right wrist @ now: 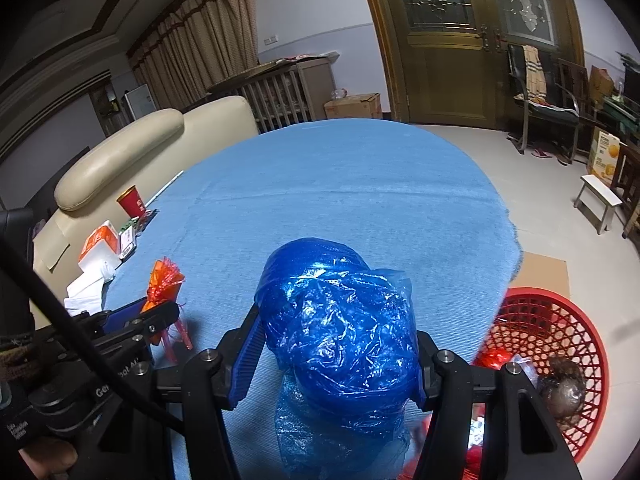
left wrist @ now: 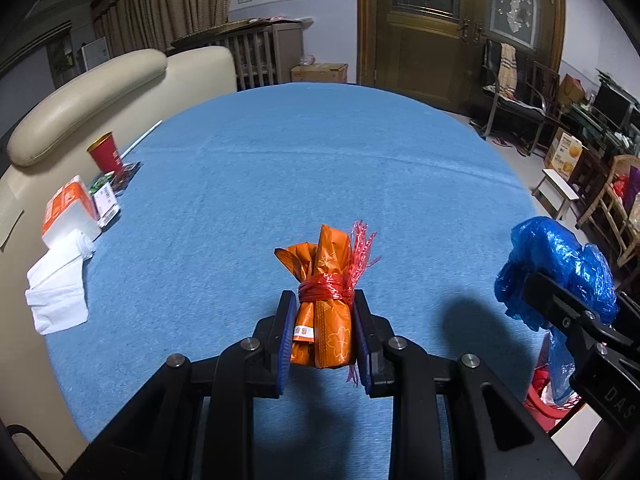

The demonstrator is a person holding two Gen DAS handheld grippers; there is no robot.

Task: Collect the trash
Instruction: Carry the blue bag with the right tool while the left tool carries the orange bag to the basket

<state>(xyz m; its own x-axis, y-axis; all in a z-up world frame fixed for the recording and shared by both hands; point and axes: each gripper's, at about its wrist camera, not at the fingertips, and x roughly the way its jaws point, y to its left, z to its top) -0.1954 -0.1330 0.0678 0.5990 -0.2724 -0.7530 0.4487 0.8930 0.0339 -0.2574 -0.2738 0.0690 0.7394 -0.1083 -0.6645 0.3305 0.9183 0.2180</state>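
While both loads are up off the blue surface (left wrist: pixel 320 152), I have the left claw (left wrist: pixel 323 336) pinching an orange packet bundle (left wrist: pixel 326 312) at lower centre of its view, and the right claw (right wrist: pixel 336 360) clamped on a crumpled blue plastic bag (right wrist: pixel 340 332). The red basket (right wrist: pixel 560 320) at lower right of the right view already holds some scraps, so I judge collection partly done. Still left: dropping these two, then perhaps the white tissues (left wrist: pixel 60 284) and red cup (left wrist: pixel 106 152) at the left edge.
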